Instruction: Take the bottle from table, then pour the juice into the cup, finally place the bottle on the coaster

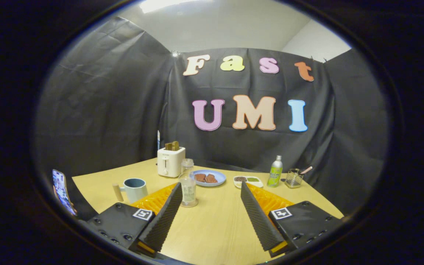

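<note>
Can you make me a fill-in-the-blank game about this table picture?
1. The hand-held gripper has its fingers ____, holding nothing.
2. The clear bottle stands upright just ahead of the ____ finger.
3. The toaster has ____ sticking out of its top.
4. The blue plate sits between the toaster and the green ____.

Missing words: open; left; toast; bottle

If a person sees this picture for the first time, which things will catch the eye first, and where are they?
First come the two black ribbed fingers of the open gripper, spread wide over the wooden table. Just ahead of the left finger stands a clear bottle, upright and without a cap. To its left is a pale blue cup, and beyond the bottle are a white toaster and a blue plate.
</note>
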### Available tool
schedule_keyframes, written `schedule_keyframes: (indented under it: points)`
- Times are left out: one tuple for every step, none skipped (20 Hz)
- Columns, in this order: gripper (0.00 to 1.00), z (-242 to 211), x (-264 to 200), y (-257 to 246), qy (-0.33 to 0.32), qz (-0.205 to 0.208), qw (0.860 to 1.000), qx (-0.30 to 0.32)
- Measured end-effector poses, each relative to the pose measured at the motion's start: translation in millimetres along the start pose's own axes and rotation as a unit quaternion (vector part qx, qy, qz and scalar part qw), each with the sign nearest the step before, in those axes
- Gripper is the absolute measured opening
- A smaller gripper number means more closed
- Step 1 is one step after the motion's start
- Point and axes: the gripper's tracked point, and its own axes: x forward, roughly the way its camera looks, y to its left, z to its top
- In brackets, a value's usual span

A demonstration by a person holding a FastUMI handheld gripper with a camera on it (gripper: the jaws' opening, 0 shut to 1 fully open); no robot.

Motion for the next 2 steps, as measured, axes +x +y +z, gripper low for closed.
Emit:
schedule_keyframes:
  points:
    - [1.00,0.8,-1.5,0.6,-0.001,0.000,1.000,-0.001]
    - [1.00,1.1,-3.5,0.6,-0.002,0.000,1.000,-0.001]
